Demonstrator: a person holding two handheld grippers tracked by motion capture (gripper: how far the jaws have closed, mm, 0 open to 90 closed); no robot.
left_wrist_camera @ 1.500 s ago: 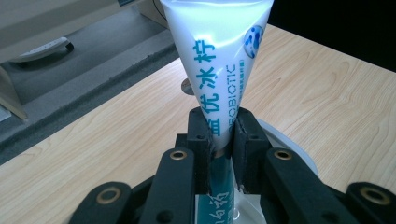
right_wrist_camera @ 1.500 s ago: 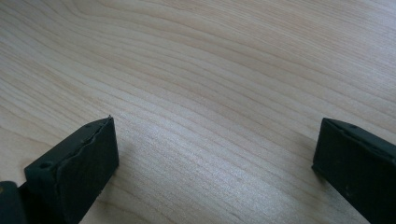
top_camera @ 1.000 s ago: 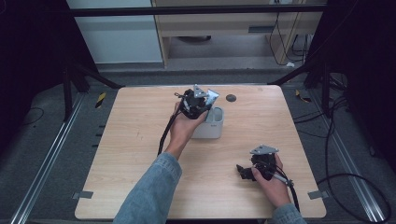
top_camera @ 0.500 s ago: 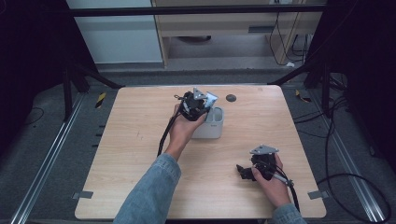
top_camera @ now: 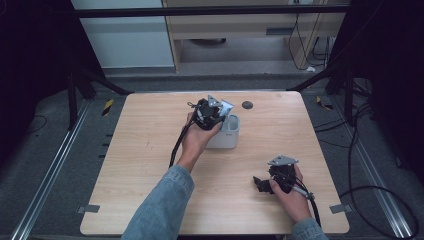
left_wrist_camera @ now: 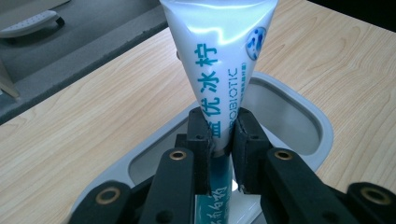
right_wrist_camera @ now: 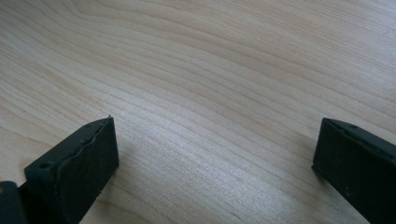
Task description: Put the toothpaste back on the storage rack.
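Observation:
A white toothpaste tube (left_wrist_camera: 219,56) with teal lettering stands clamped between the jaws of my left gripper (left_wrist_camera: 220,140), which is shut on it. The tube hangs over a grey-white oblong container (left_wrist_camera: 299,116), also seen as a pale container (top_camera: 227,135) at the table's middle in the high view. There my left gripper (top_camera: 210,112) sits above that container's left rim, held by a hand with a denim sleeve. My right gripper (top_camera: 260,184) rests low over the front right of the table, and in its own view the right gripper (right_wrist_camera: 215,154) stands open over bare wood.
A small dark round disc (top_camera: 247,105) lies on the wooden table (top_camera: 145,150) behind the container. Cables (top_camera: 390,200) trail on the floor to the right, and metal rails (top_camera: 45,185) run along the left side.

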